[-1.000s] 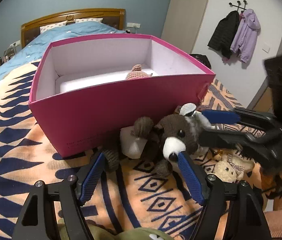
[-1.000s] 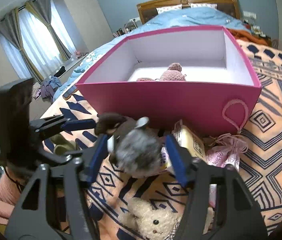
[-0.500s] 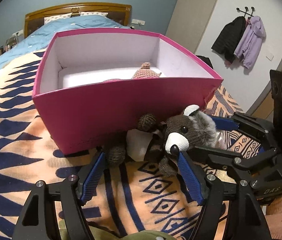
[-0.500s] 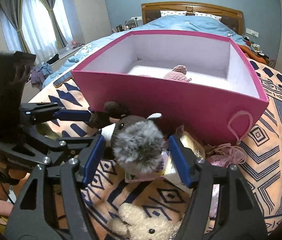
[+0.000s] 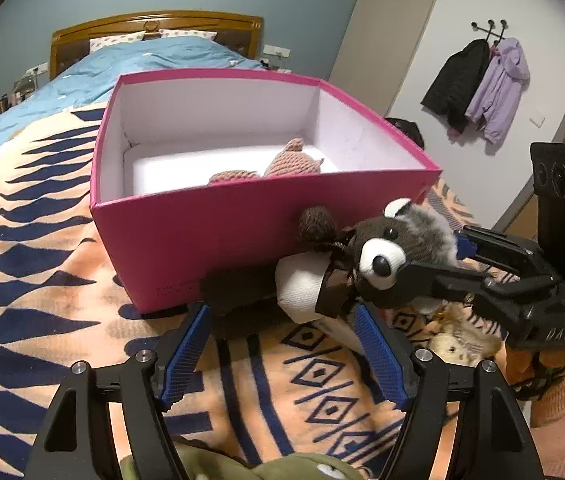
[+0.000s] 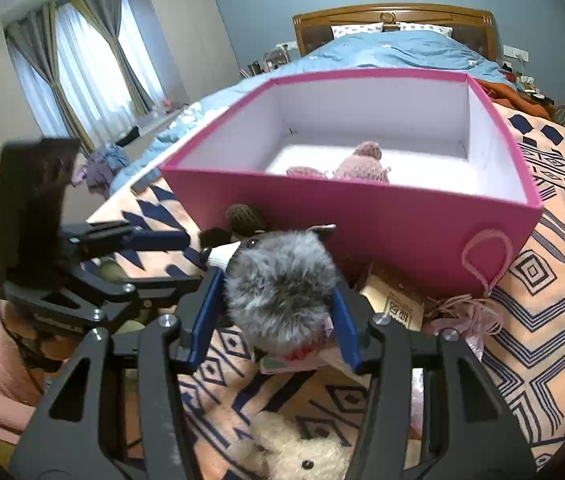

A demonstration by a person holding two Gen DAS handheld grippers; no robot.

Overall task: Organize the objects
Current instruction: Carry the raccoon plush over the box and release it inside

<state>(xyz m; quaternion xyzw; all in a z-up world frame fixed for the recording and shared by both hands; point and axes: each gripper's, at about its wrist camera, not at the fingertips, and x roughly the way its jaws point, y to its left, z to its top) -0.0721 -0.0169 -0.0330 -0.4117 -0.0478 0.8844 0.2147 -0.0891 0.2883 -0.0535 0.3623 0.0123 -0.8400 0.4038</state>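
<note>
A plush raccoon (image 5: 386, 256) with a grey furry head (image 6: 278, 284) is lifted off the blanket in front of the pink box (image 5: 242, 232). My right gripper (image 6: 274, 312) is shut on its head; it also shows in the left wrist view (image 5: 442, 256) at the right. My left gripper (image 5: 282, 348) is open and empty, low over the blanket just before the raccoon; it shows in the right wrist view (image 6: 170, 256) at the left. The pink box (image 6: 382, 216) is open, with a pink knitted toy (image 5: 282, 162) lying inside (image 6: 362, 162).
A cream teddy bear (image 6: 302, 452) lies on the patterned blanket below the raccoon and shows in the left wrist view (image 5: 458, 344). A packet (image 6: 394, 300) and a pink tasselled pouch (image 6: 462, 316) lie against the box front. Something green (image 5: 242, 468) sits under my left gripper.
My right gripper has closed on the raccoon's head and raised it off the blanket toward the box rim. My left gripper stays open and has shifted little.
</note>
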